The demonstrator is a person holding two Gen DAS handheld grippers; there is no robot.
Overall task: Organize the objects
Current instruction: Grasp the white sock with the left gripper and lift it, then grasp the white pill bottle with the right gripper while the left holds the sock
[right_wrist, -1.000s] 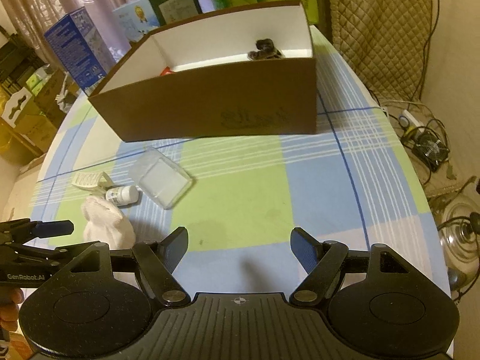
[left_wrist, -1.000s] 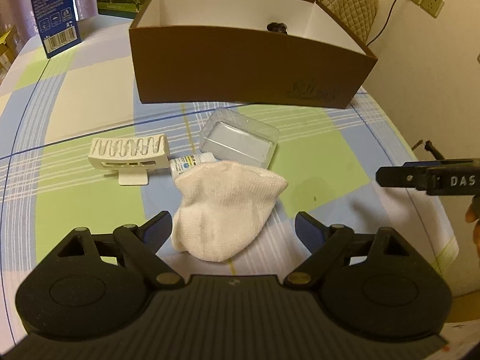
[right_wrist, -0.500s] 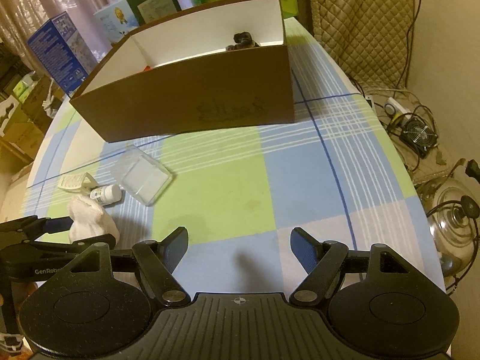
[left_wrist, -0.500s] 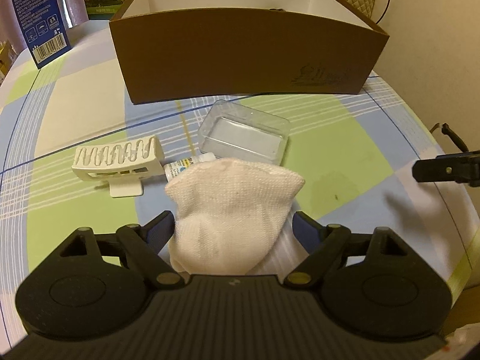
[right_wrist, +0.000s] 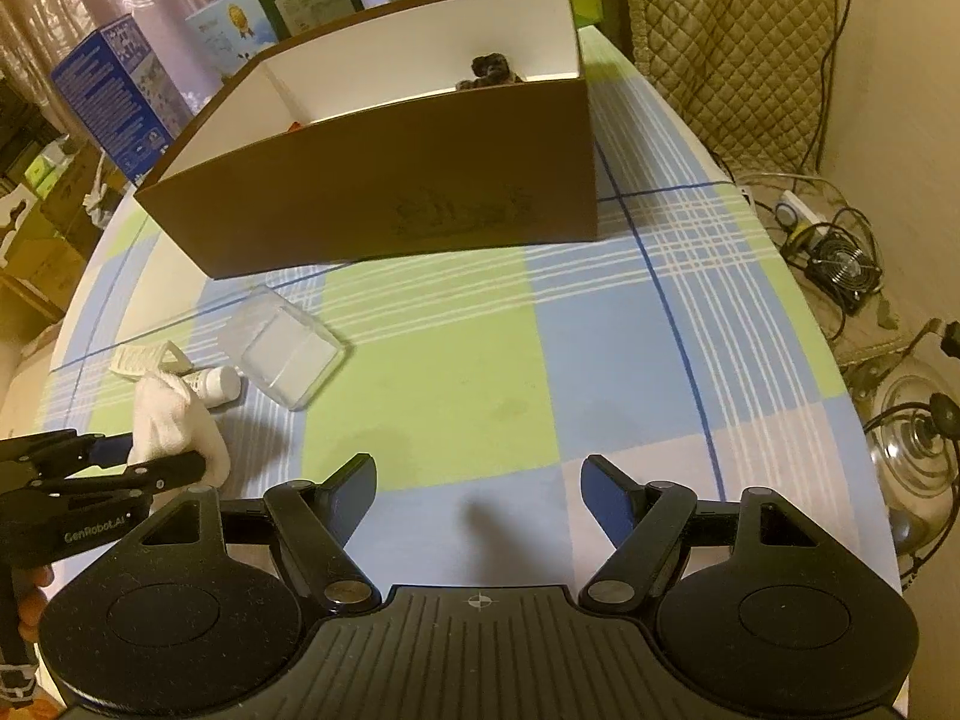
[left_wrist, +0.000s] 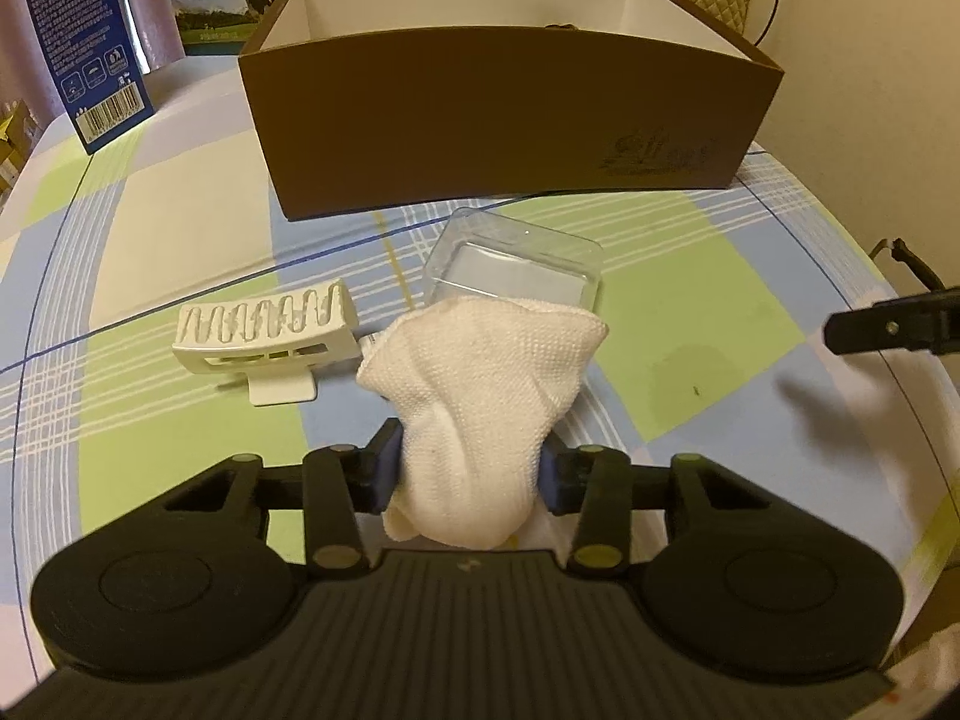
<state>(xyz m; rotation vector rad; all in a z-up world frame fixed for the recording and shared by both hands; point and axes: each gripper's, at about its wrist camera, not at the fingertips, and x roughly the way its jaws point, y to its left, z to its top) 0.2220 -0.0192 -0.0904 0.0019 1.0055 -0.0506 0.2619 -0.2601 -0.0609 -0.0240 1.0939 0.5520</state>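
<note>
White sock (left_wrist: 474,408) pinched (left gripper (left_wrist: 468,474))

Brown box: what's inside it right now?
Inside the brown box, a dark lumpy object sits near the far corner, plus a reddish sliver. The front wall hides the floor.

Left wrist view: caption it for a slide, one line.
Left gripper clamps a white cloth on the checked tablecloth, brown box ahead.

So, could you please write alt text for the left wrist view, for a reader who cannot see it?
The left tool is shut on a white sock lying on a checked tablecloth. Behind the sock are a white slotted holder, a clear plastic tray and an open brown box. The right tool's tip enters from the right edge.
</note>
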